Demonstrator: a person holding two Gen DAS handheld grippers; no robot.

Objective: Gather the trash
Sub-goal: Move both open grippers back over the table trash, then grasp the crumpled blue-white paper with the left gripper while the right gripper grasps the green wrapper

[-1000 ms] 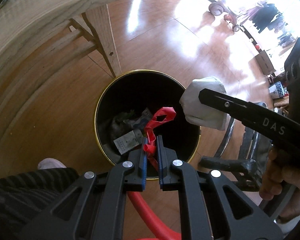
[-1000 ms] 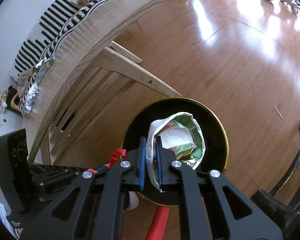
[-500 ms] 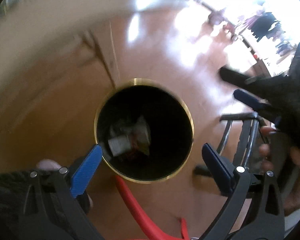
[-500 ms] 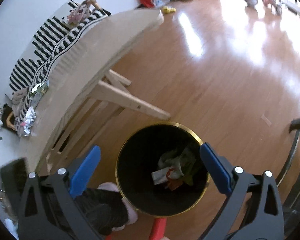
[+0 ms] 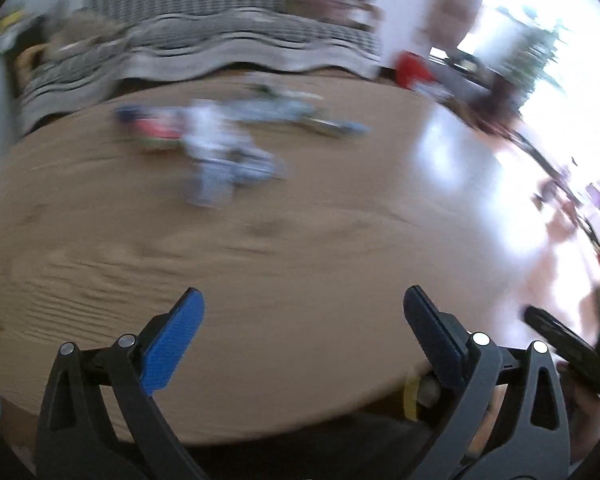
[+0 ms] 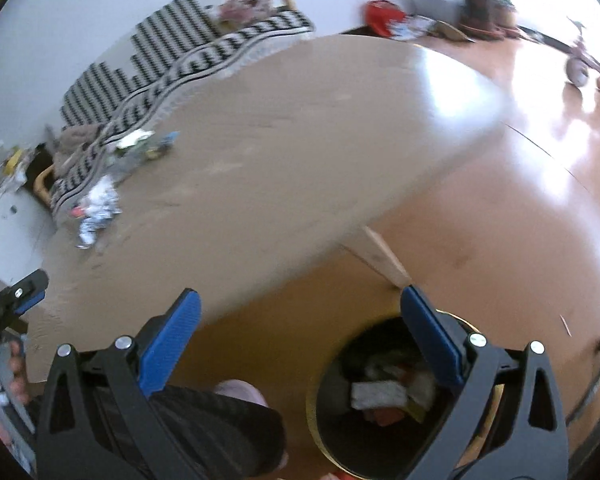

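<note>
My left gripper [image 5: 302, 306] is open and holds nothing above the wooden table [image 5: 300, 264]. Blurred wrappers [image 5: 224, 148] lie in a loose heap on the far half of that table. My right gripper [image 6: 300, 306] is open too, hanging past the table's edge above the black bin with a gold rim [image 6: 384, 396], which sits on the floor with crumpled trash [image 6: 380, 394] inside. The same wrappers [image 6: 98, 212] show in the right wrist view, far left on the table [image 6: 284, 168]. The left gripper's blue fingertip [image 6: 30, 294] pokes in at that view's left edge.
A black and white striped cloth [image 6: 168, 72] drapes along the table's far side. A table leg [image 6: 380, 258] slants down beside the bin. A person's dark striped trouser leg [image 6: 204, 428] and pink slipper [image 6: 240, 392] stand left of the bin. A tricycle [image 6: 588, 64] sits on the glossy floor.
Both grippers let go of their trash, a red strip and a white bag, into the bin and opened wide. The left one swung up over the table; the right one rose and drew back.
</note>
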